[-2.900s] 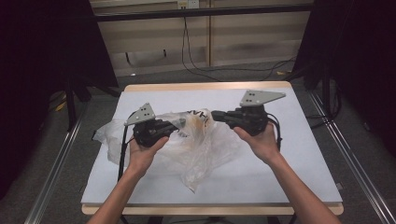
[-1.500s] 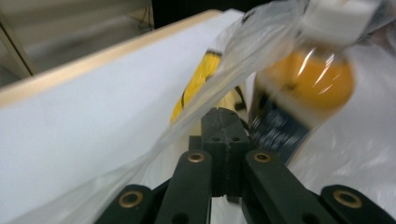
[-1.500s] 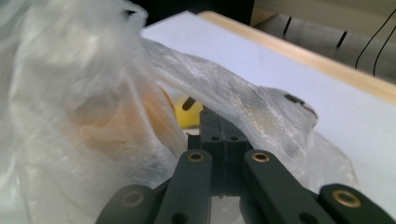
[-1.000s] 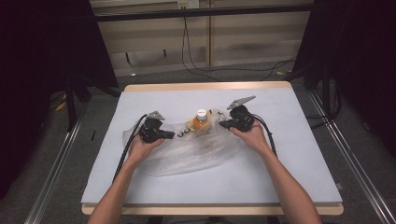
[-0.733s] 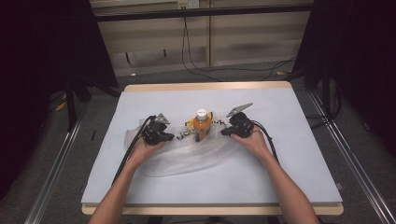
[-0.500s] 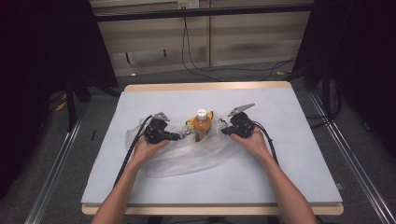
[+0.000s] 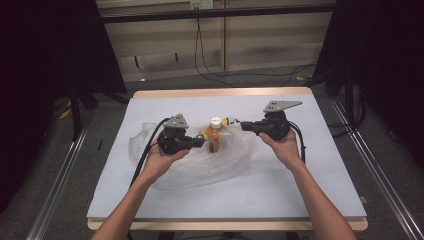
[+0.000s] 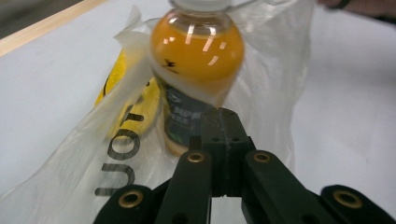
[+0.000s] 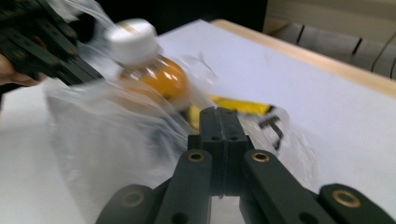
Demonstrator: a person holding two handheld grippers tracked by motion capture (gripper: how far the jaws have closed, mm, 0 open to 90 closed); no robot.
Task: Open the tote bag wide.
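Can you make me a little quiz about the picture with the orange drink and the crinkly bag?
1. What colour is the cap of the bottle?
2. True or false: the left gripper has its jaws wide open.
3. The clear plastic bag lies on: A) the floor, B) the table, C) a chair.

Key
1. White; the drink inside is orange.
2. False. Its jaws are closed together, pinching the bag film right in front of the bottle. The right gripper is shut on the bag as well, on the other side.
3. B. The bag spreads over the table's pale top, with the bottle standing upright inside it.
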